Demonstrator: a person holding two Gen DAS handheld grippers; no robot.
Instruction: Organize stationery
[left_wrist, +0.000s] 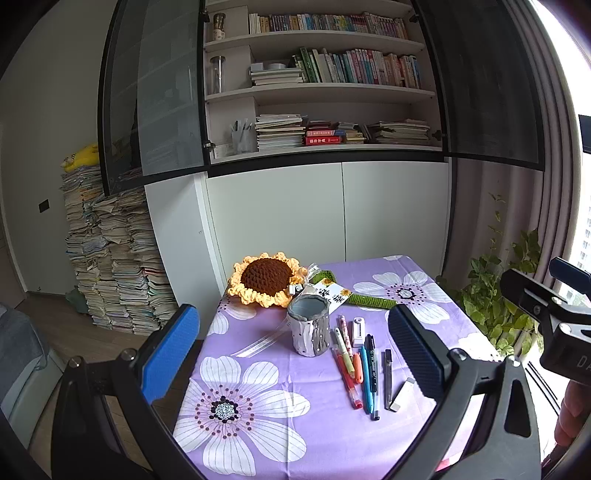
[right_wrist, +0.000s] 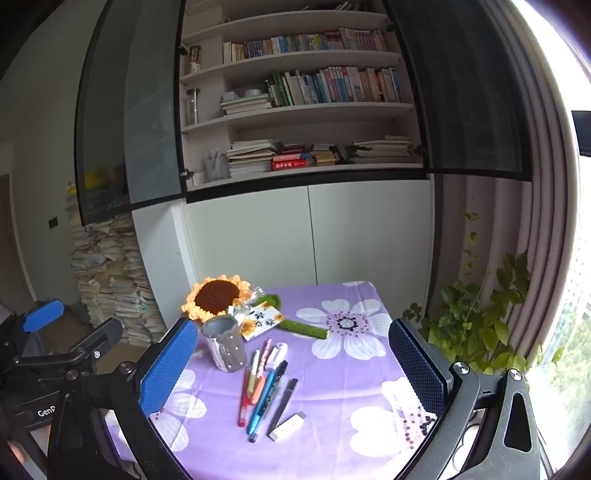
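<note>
A grey pen holder (left_wrist: 308, 325) (right_wrist: 224, 345) stands upright and looks empty on the purple flowered tablecloth (left_wrist: 280, 435) (right_wrist: 343, 376). Right of it lie several pens (left_wrist: 364, 369) (right_wrist: 264, 387), a white eraser (left_wrist: 402, 396) (right_wrist: 287, 426) and a small white correction tape (left_wrist: 357, 331) (right_wrist: 277, 355). My left gripper (left_wrist: 293, 358) is open and empty, held above the table's near side. My right gripper (right_wrist: 293, 369) is open and empty, also above the table; its body shows at the right edge of the left wrist view (left_wrist: 554, 317).
A crocheted sunflower (left_wrist: 265, 277) (right_wrist: 216, 297) with a green stem (left_wrist: 371, 301) and a card (right_wrist: 263, 320) lies behind the holder. A clear ruler (left_wrist: 260, 341) lies left. A bookshelf cabinet (left_wrist: 317, 92), book stacks (left_wrist: 110, 266) and a plant (right_wrist: 476, 328) surround the table.
</note>
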